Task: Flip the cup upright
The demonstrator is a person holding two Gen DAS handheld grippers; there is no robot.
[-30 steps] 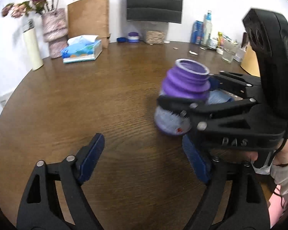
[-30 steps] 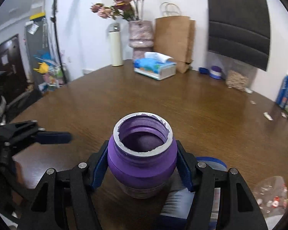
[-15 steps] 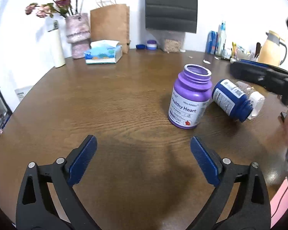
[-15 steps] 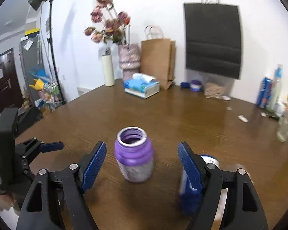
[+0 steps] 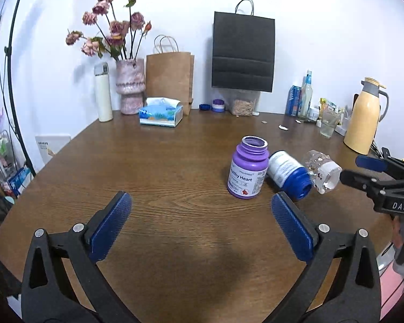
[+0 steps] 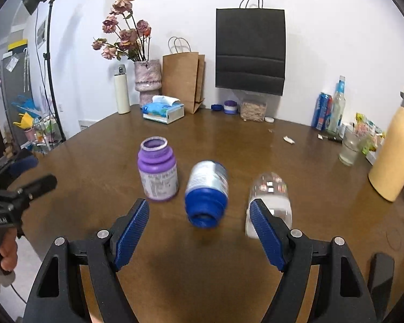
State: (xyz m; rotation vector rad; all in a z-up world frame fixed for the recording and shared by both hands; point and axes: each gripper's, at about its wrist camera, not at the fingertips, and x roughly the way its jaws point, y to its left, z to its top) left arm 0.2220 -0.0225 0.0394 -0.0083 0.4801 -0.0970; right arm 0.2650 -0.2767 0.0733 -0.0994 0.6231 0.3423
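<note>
Purple bottle (image 6: 157, 173) upright — both tools (image 5: 201, 224) (image 6: 199, 231) spread wide, hovering.

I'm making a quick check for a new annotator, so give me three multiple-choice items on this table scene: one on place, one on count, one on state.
1. What lies directly beside the purple bottle?
A. blue bottle
B. tissue box
C. yellow thermos

2. How many of the three bottles in the middle of the table lie on their sides?
A. none
B. one
C. two

3. How does the right gripper stand?
A. shut on the purple bottle
B. open, holding nothing
C. shut on the clear bottle

Answers: 1 A, the blue bottle lies next to it. 2 C, the blue one and the clear bottle are tipped over; the purple one stands. 3 B, its fingers are spread with only table between them.
</note>
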